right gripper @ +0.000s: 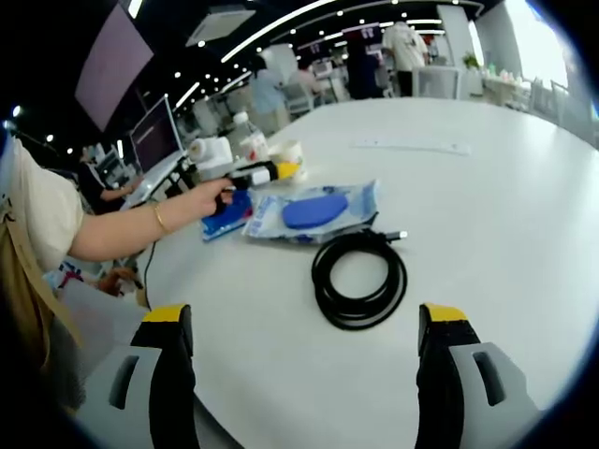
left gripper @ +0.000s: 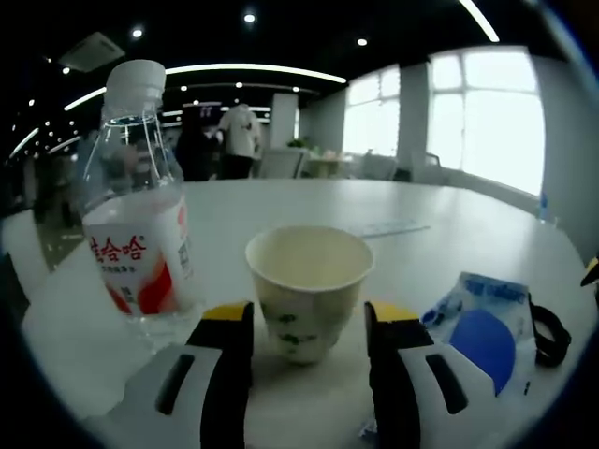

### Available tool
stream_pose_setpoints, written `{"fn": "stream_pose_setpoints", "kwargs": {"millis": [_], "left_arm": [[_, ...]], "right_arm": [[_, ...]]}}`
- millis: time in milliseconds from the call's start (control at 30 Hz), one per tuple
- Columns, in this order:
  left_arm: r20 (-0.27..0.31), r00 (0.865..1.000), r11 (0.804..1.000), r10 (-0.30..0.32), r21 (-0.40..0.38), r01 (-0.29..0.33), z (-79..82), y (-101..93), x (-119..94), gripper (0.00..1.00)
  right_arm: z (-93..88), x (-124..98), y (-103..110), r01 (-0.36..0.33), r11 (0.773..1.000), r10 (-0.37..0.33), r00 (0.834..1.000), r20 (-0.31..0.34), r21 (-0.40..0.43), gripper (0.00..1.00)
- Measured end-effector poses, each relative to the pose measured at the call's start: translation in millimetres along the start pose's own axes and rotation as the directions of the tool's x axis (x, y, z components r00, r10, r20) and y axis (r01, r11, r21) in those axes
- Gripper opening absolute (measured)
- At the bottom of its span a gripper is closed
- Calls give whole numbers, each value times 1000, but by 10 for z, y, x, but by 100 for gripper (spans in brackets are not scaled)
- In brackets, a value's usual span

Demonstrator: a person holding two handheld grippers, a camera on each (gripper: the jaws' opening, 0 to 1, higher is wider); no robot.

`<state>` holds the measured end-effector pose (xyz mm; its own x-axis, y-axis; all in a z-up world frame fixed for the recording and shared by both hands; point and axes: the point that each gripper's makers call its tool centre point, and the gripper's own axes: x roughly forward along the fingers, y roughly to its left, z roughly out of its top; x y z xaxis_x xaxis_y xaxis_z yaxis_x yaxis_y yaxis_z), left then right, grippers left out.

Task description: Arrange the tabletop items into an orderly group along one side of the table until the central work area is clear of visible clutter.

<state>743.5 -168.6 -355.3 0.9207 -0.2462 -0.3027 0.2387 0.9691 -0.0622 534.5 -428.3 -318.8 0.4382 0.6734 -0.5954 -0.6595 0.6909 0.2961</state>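
**White table with cup, bottle, packet and cable**

Left gripper view: left gripper (left gripper: 309, 323) open, its yellow-tipped jaws standing either side of a paper cup (left gripper: 310, 290) without clearly pressing it; contact cannot be judged. Cup upright on the white table (left gripper: 421, 210), pale inside, with a dark green pattern low on its wall. Just left of the cup, a clear plastic water bottle (left gripper: 136, 201), upright, white cap on, with a white and red label bearing red Chinese characters too blurred to read with certainty. To the right of the jaws, a flat clear packet (left gripper: 482, 327) holding a blue disc, with small print too fine to read. At the packet's far edge, part of a black cable (left gripper: 552, 332). Farther back on the table, a flat white strip (left gripper: 393, 227). Behind, an office with ceiling lights, bright windows and standing people.

Right gripper view: right gripper (right gripper: 304, 369) open wide, jaws well apart, holding nothing. Between and beyond them, the coiled black cable (right gripper: 360, 276) lying on the table (right gripper: 487, 196), touching the near edge of the packet (right gripper: 314, 213). Left of the packet, a person's hand (right gripper: 208, 198) on the left gripper (right gripper: 267, 171), which points toward the cup (right gripper: 289, 152). Bottle (right gripper: 249, 138) standing beside the cup near the table edge. White strip (right gripper: 412, 146) lying well apart, farther back. Monitors and people beyond the table.
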Motion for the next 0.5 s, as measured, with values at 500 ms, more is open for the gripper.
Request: {"fn": "stream_pose_setpoints", "kwargs": {"millis": [500], "left_arm": [[-33,998,998,-58,10,58,106,-152,-257,69]], "right_arm": [[455,-89,-65,28,999,-31,988,148,20,99]]}}
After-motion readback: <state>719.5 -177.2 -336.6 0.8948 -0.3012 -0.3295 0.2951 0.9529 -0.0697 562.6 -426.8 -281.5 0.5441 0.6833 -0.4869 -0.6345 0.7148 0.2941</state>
